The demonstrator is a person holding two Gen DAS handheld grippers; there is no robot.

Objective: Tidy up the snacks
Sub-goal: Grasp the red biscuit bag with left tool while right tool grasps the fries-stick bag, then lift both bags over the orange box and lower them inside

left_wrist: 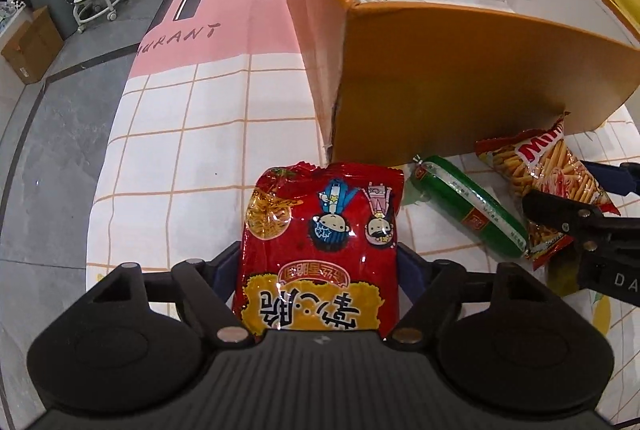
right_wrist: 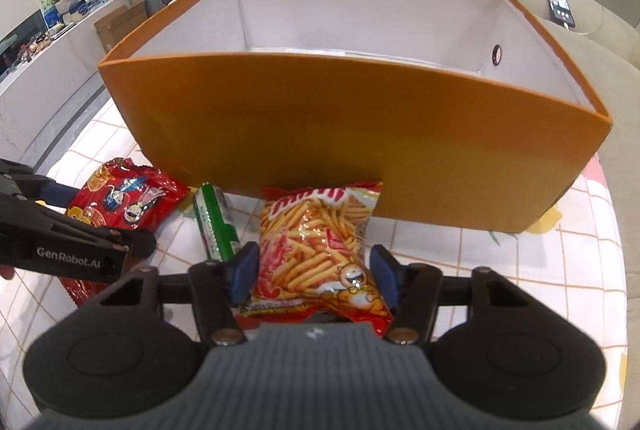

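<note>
Glossy red noodle packet [left_wrist: 320, 250] between left claw's [left_wrist: 318, 262] spread jaws; fries bag [right_wrist: 320, 254] between right claw's [right_wrist: 316, 272] half-closed jaws.

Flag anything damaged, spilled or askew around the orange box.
The tall orange cardboard box has a torn, split seam at its lower near corner, showing a dark gap. Nothing spilled; the red noodle packet, green sausage stick and fries bag look intact.
</note>
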